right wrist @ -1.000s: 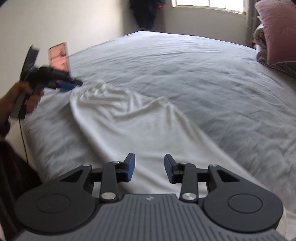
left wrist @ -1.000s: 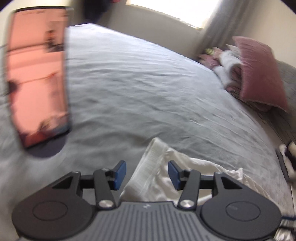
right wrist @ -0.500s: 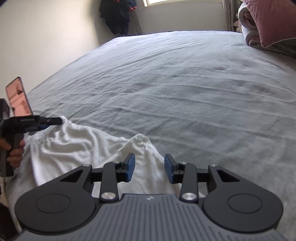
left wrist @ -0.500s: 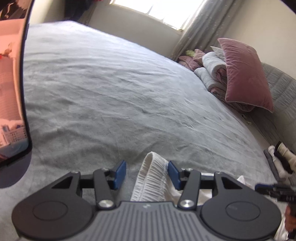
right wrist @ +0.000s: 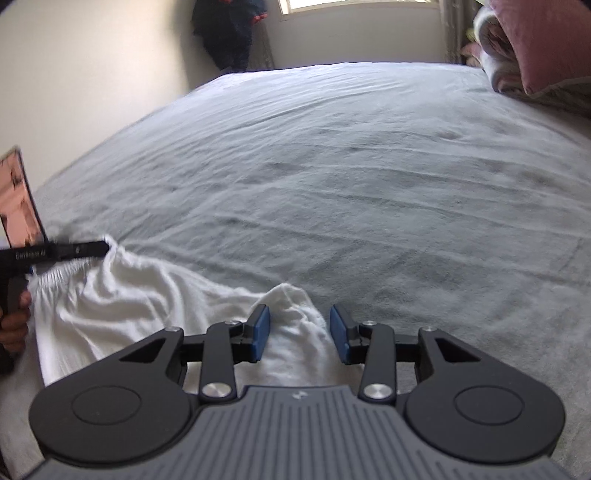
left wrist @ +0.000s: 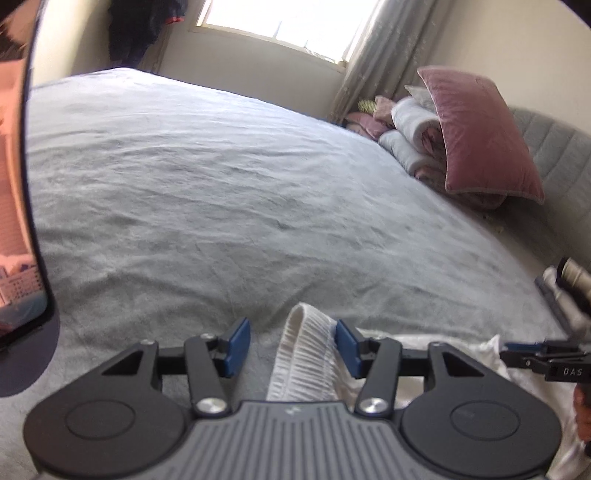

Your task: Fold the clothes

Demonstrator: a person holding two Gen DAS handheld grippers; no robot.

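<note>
A white garment with a ribbed elastic waistband lies on the grey bed. My left gripper is open, and the waistband corner sits between its blue pads, against the right pad. In the right wrist view the garment spreads to the left, and a raised end of it sits between the open pads of my right gripper. The left gripper shows at the waistband corner there. The right gripper shows at the far right of the left wrist view.
A pink pillow and rolled blankets are stacked at the far right of the bed. A phone is mounted at the left. Dark clothes hang by the window. The wide grey bedspread stretches ahead.
Both grippers have dropped low onto the garment's far edge. The garment, lifted and draped a second ago, now lies flat on the bed with its corners between the open pads.
</note>
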